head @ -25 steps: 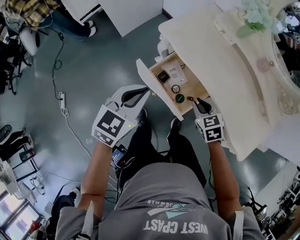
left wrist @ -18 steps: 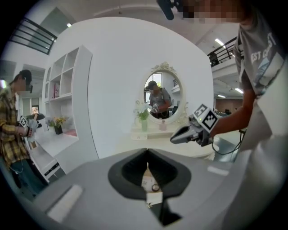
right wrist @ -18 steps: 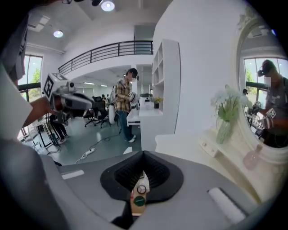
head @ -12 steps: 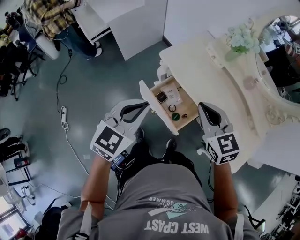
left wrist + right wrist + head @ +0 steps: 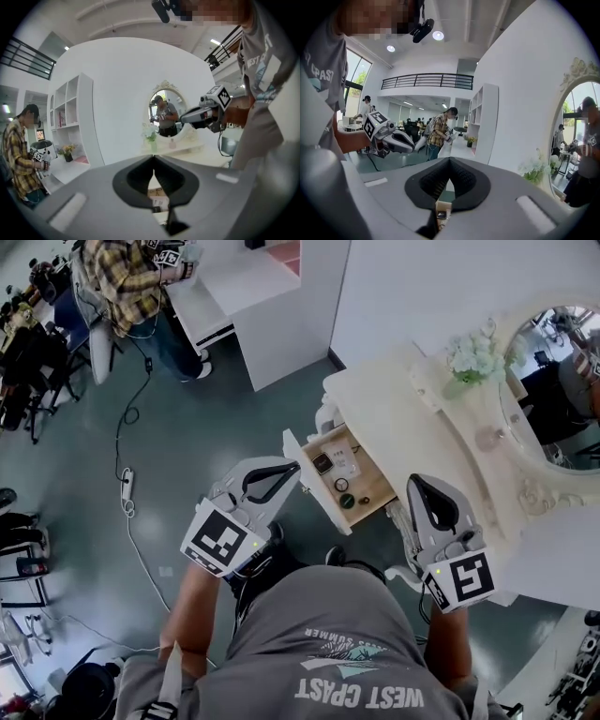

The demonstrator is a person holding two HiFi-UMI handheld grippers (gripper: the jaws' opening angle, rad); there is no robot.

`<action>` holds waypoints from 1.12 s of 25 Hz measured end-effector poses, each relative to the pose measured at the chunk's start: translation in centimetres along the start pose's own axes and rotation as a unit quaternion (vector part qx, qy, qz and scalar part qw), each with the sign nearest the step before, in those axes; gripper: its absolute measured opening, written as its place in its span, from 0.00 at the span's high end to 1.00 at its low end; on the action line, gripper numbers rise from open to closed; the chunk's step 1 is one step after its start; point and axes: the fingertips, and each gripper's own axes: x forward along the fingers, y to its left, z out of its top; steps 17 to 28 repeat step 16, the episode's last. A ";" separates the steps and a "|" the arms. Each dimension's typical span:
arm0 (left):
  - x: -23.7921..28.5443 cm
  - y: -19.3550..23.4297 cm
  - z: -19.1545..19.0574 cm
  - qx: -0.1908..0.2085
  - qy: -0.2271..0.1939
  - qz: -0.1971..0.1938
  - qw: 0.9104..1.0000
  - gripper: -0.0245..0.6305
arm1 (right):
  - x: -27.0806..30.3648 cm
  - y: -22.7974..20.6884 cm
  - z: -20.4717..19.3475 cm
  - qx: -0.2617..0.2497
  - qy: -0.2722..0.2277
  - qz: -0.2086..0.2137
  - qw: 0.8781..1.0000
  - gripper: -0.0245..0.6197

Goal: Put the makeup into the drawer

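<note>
The dressing table's drawer [image 5: 324, 499] stands pulled out. In it lie a square dark compact [image 5: 322, 463], a small ring [image 5: 341, 485], a round green item [image 5: 348, 502] and a tiny dark piece [image 5: 364, 500]. My left gripper [image 5: 296, 466] is shut and empty, held just left of the drawer front. My right gripper [image 5: 418, 480] is shut on nothing, raised over the table's front edge to the right of the drawer. In the right gripper view the jaws [image 5: 450, 159] meet, with the compact [image 5: 441, 214] showing below them. The left gripper view shows closed jaws [image 5: 153, 157] too.
The cream dressing table [image 5: 403, 418] carries a vase of flowers [image 5: 473, 357], a small bottle [image 5: 487, 437] and an oval mirror [image 5: 553, 371]. A white shelf unit [image 5: 262, 296] stands at the back, with a person in a plaid shirt [image 5: 131, 277] beside it. A cable and power strip [image 5: 127, 486] lie on the floor.
The right gripper has come up out of the drawer and shut with nothing in it. The left gripper has risen a little. The head view now takes in more of the mirror.
</note>
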 end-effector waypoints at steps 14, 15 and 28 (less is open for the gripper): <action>-0.8 2.2 1.0 0.008 -0.017 0.007 1.000 0.96 | -1.2 -0.7 2.4 -0.007 -0.006 -0.024 1.000 0.96; -0.8 2.6 1.0 0.008 -0.017 0.006 1.000 0.96 | -1.0 -0.8 2.4 -0.005 -0.004 -0.026 1.000 0.96; -0.7 2.9 1.0 0.007 -0.017 0.004 1.000 0.96 | -0.8 -0.9 2.4 -0.003 -0.001 -0.029 1.000 0.96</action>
